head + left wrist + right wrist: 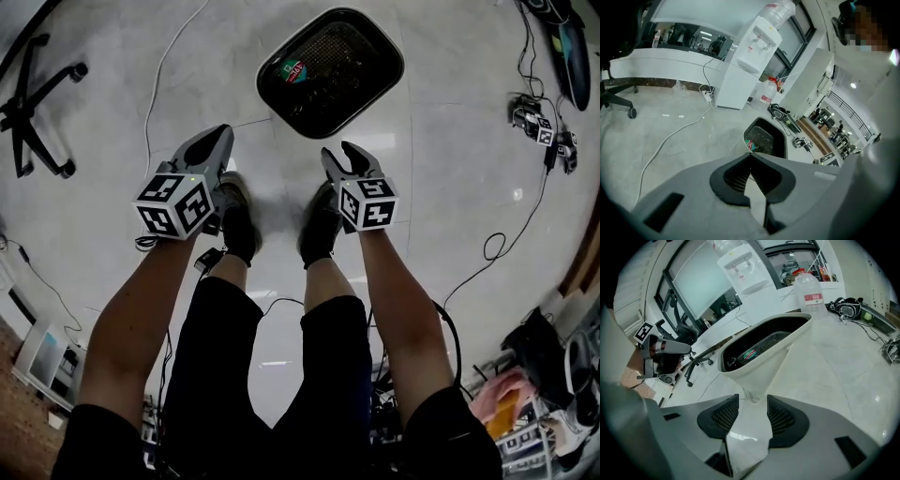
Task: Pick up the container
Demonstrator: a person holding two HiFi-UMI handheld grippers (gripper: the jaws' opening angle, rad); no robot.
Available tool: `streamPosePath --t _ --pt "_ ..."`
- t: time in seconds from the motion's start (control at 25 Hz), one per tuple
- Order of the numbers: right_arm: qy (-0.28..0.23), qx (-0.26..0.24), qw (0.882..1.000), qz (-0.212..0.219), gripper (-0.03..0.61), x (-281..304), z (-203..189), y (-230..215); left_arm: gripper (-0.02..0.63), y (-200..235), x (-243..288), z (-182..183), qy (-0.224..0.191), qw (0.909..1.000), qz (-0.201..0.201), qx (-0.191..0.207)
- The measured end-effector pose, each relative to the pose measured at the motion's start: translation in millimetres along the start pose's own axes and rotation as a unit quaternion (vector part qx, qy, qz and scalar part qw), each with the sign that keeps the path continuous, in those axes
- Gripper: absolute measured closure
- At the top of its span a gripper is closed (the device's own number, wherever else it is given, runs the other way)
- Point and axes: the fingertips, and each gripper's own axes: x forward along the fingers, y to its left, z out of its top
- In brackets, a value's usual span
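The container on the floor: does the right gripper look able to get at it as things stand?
Probably yes. The right gripper is open with nothing between its jaws, and the container stands ahead of it, its near wall in line with the gap. Only floor lies between them.

No readable text: wrapper [296, 70] in container [380, 82] and bottle label [813, 297] too blurred; cubes [175, 203] show only square markers.
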Motion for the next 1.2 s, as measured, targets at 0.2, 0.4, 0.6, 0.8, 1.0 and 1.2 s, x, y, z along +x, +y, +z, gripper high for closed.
streamPosePath --t 0.2,0.4,0.6,0.8,1.0,1.2 --pt "0.005 -0.001 1.0 -0.009 0.425 30.4 -9.4 -10.9 0.606 14.6 11.0 -16.0 0.011 0.9999 -0.002 0.003" --pt "0.019 -0.012 1.0 -0.016 0.423 56.8 -17.9 -14.7 0.606 20.3 21.7 -23.3 0.009 0.9999 -0.012 0.003" --pt "0.016 0.008 1.0 -0.025 0.425 70.3 -19.6 -20.6 0.606 25.4 28.1 -29.2 0.01 0.9998 -0.016 -0.009" --pt "0.015 0.025 0.999 -0.034 0.451 73.0 -19.0 -25.1 0.606 27.6 29.3 -28.7 0.007 0.9997 -0.019 -0.012" --pt "0.011 0.073 0.997 -0.02 0.469 68.3 -17.8 -21.2 0.606 26.7 24.7 -28.8 0.008 0.9997 -0.02 -0.009" --pt "0.017 0.112 0.993 0.02 0.468 52.3 -15.0 -1.0 0.606 21.7 16.7 -33.9 0.016 0.9988 -0.019 -0.042"
